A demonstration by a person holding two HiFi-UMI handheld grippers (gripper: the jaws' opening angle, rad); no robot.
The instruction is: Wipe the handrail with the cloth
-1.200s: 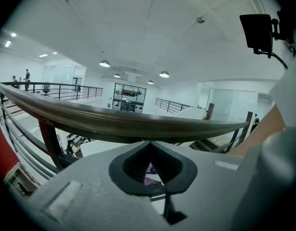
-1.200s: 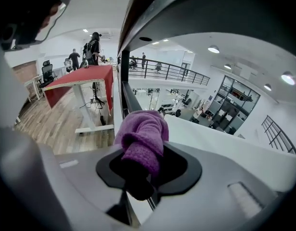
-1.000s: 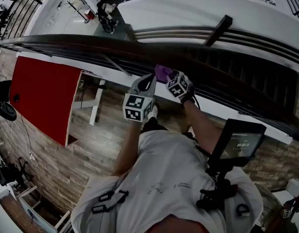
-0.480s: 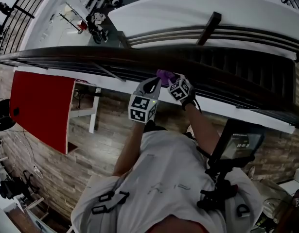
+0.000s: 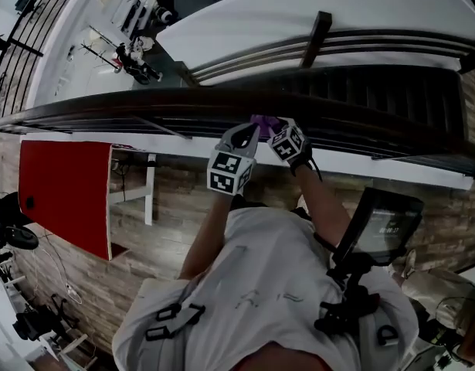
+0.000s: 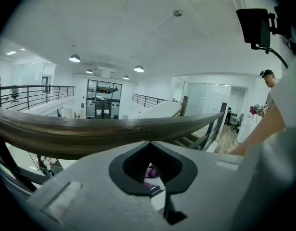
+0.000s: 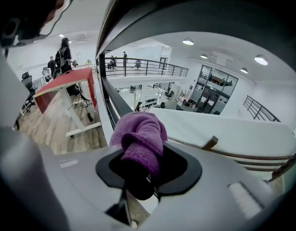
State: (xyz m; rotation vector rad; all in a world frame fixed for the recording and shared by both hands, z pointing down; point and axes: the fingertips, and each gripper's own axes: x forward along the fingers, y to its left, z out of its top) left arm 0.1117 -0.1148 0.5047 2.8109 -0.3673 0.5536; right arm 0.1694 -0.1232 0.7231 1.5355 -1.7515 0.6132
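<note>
Though bunched, cloth [image 7: 140,137] between right fingers [image 7: 225,191].

Counted two grey hand-held grippers: left hand-held gripper [image 5: 245,134], right hand-held gripper [image 5: 270,130]. Two black-and-white marker cubes [image 5: 228,172], one per gripper. There was one purple fuzzy cloth [image 5: 261,120], one dark curved wooden handrail [image 5: 144,103], one red rectangular worktop [image 5: 63,192], one dark chest-mounted screen [image 5: 382,226].
</note>
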